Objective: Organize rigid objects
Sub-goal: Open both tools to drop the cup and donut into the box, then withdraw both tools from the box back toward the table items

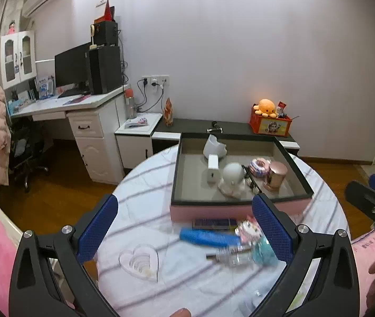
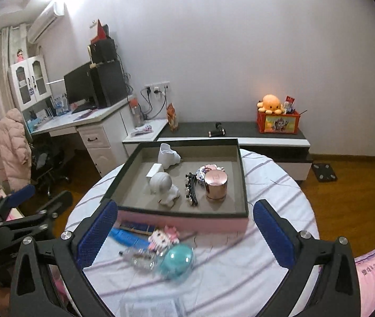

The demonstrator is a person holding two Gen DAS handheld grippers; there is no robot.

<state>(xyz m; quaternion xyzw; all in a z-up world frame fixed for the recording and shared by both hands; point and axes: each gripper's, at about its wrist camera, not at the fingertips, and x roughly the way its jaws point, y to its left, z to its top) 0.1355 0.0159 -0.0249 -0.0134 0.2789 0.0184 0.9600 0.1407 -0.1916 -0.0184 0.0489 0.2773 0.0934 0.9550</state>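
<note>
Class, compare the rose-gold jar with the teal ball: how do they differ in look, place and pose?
The rose-gold jar is a shiny metallic cylinder; the teal ball is round and see-through. The jar stands upright inside the pink box; the ball lies outside it, on the striped tablecloth, nearer the cameras. The jar stands beside a black hair clip; the ball lies among loose items. Neither is held.

Round table [image 2: 279, 185] with white striped cloth; pink-walled tray [image 2: 187, 223] sits toward the far edge, roughly centred; against the tray's near wall lies a dark flat palette [image 1: 213, 223]; just nearer, a blue bar [image 1: 205, 237], a pink-and-white brick figure [image 2: 165, 236], a clear bottle [image 2: 139, 259] on its side and a teal ball [image 2: 178, 260], bunched together, blurred; clear heart-shaped dish [image 1: 139, 261] lies apart toward the near left edge.
</note>
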